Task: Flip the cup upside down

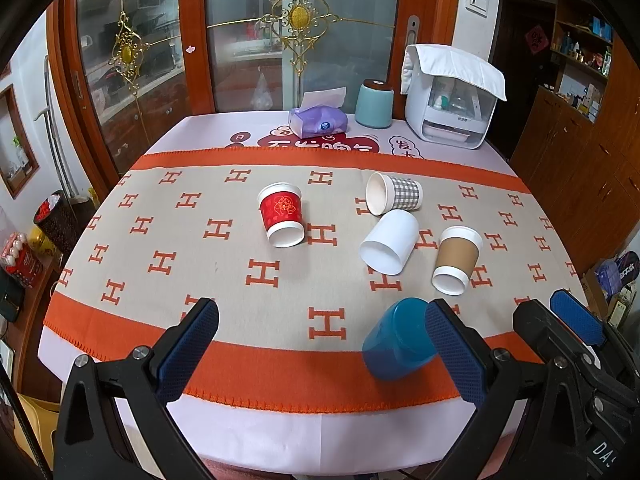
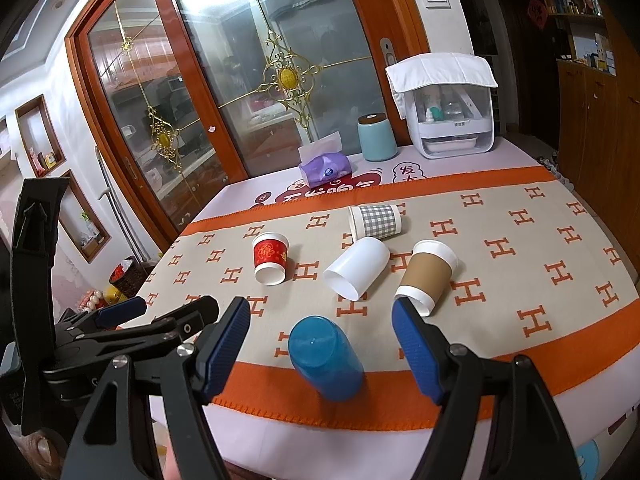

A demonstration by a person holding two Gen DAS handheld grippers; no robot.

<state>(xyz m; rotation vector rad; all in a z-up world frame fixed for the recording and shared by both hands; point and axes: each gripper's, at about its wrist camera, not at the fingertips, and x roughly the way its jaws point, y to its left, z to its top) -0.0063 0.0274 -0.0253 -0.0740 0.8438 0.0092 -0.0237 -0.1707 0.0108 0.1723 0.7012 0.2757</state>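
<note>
A blue plastic cup (image 1: 396, 340) stands upside down near the front orange border of the cloth; it also shows in the right wrist view (image 2: 326, 358). My left gripper (image 1: 322, 340) is open and empty, with the blue cup just inside its right finger (image 1: 452, 354). My right gripper (image 2: 320, 344) is open, its fingers on either side of the blue cup without touching it. A red cup (image 1: 281, 214), a white cup (image 1: 390, 242) and a brown cup (image 1: 456, 260) stand upside down. A checked cup (image 1: 394, 198) lies on its side.
The table (image 1: 280, 436) carries an orange and beige cloth with H marks. At the back stand a purple tissue pack (image 1: 318, 120), a teal canister (image 1: 374, 104) and a white box under a towel (image 1: 452, 104). The right gripper shows at the left view's right edge (image 1: 576, 322).
</note>
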